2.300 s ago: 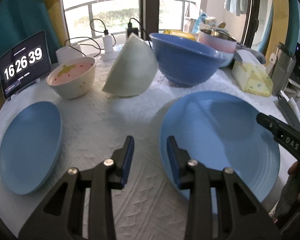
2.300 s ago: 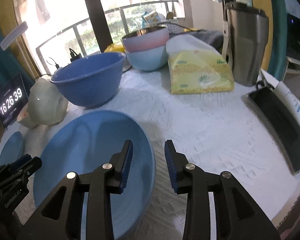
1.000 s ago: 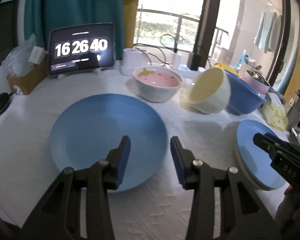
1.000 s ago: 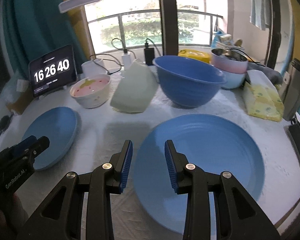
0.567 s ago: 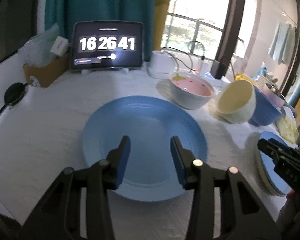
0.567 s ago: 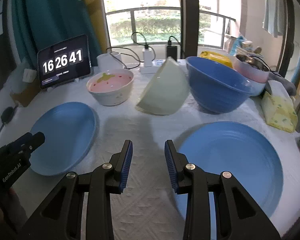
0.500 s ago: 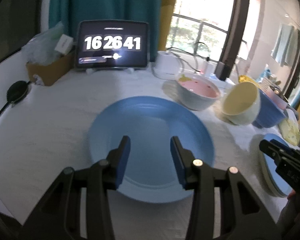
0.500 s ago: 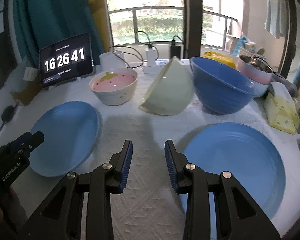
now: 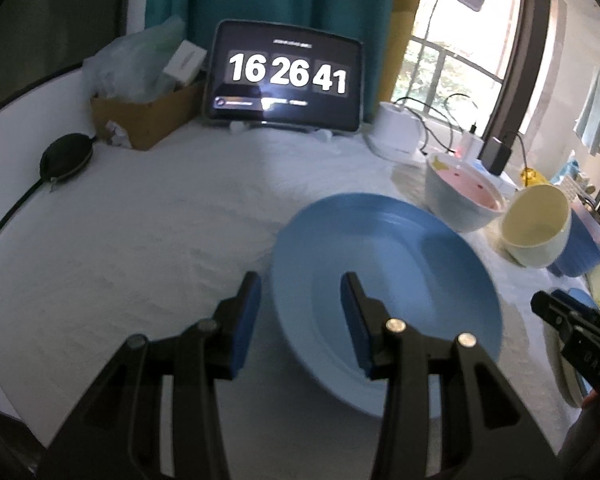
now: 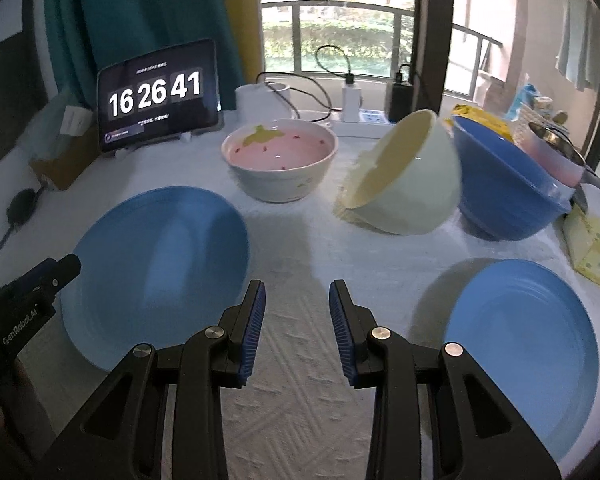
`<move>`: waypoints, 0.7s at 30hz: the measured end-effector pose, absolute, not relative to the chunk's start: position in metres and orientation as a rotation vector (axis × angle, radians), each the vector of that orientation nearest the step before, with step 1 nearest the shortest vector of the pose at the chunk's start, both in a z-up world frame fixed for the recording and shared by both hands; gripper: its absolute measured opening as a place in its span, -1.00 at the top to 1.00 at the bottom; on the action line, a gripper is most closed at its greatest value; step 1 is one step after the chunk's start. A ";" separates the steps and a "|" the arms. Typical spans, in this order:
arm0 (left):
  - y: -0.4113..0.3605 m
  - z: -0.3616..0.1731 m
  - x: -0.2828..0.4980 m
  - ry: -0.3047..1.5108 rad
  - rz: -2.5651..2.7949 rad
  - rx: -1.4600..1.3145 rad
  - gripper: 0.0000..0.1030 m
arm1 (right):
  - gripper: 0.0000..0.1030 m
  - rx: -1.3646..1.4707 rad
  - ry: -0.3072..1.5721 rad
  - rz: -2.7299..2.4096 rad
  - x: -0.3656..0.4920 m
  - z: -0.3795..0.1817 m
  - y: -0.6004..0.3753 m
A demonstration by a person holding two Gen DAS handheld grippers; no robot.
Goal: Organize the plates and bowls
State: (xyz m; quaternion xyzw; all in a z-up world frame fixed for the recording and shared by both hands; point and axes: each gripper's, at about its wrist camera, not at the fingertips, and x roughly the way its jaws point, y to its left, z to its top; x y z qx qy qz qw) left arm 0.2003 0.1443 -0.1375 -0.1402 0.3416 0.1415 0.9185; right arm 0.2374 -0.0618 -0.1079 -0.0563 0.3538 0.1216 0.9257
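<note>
While my left gripper (image 9: 300, 304) hung part-open and empty, its jaws straddled the near left rim of the smaller blue plate (image 9: 400, 280). My right gripper (image 10: 297, 316) was likewise part-open over bare white cloth (image 10: 300, 400), the larger blue plate (image 10: 520, 340) lying to its right.

The small print under the clock digits on the tablet (image 9: 285, 76) was too fine to read. The big blue bowl (image 9: 580, 248) was mostly hidden behind the tipped cream bowl (image 9: 536, 224), and the right-hand plate (image 9: 576, 300) showed only a sliver behind the right gripper (image 9: 556, 312). The pink bowl (image 10: 556, 156) at the far right was blurred, its contents unclear. The box's (image 9: 144, 116) contents were an indistinct jumble.
</note>
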 end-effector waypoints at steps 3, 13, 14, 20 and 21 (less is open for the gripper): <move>0.155 -0.141 0.203 0.712 0.303 -0.298 0.16 | 0.31 -0.123 0.734 0.258 0.242 -0.110 -0.053; 0.168 -0.152 0.213 0.768 0.302 -0.311 0.16 | 0.31 -0.145 0.785 0.285 0.258 -0.125 -0.027; 0.169 -0.153 0.215 0.783 0.298 -0.311 0.16 | 0.31 -0.147 0.791 0.288 0.259 -0.126 -0.025; 0.167 -0.159 0.224 0.833 0.306 -0.298 0.16 | 0.31 -0.157 0.829 0.304 0.266 -0.136 -0.016; 0.166 -0.160 0.225 0.836 0.307 -0.289 0.16 | 0.32 -0.157 0.834 0.305 0.267 -0.137 -0.015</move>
